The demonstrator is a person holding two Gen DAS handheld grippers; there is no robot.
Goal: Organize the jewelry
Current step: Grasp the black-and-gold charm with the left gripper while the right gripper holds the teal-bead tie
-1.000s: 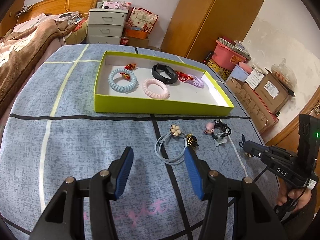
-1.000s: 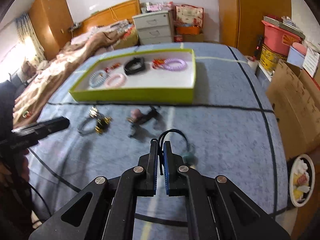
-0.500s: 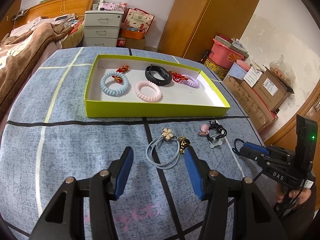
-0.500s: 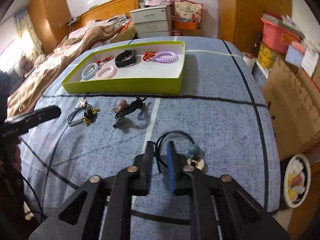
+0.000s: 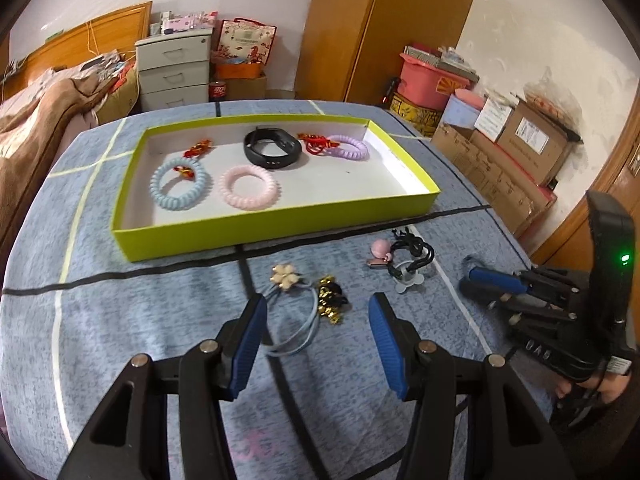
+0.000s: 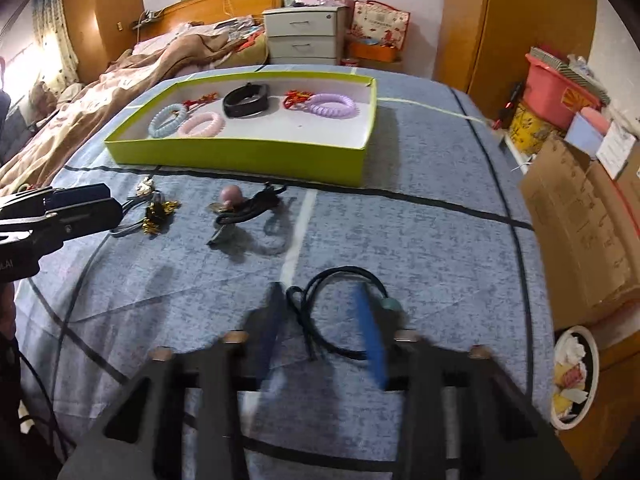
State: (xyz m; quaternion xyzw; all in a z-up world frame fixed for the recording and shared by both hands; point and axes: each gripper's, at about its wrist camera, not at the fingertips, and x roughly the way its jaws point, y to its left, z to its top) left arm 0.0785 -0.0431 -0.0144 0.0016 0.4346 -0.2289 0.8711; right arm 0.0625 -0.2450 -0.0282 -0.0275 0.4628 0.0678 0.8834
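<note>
A grey-blue hair tie with a cream flower and a gold-black charm lies on the blue cloth. My left gripper hovers open just over it, its fingers on either side. A black hair tie with a teal bead lies on the cloth between the blurred fingers of my right gripper. Those jaws stand apart and are closing, with no pad pressing on the cord. The yellow-green tray behind holds blue, pink and purple coil ties, a black band and red knots.
A pink-bead and black tie cluster lies between the grippers, in front of the tray. A bed is at the left. Cardboard boxes and a bowl stand at the table's right edge. A drawer unit and a wardrobe are behind.
My right jaws were shut on the black hair tie and have spread; the tie now lies loose between them. My left gripper has shifted so the grey-blue tie sits between its fingers.
</note>
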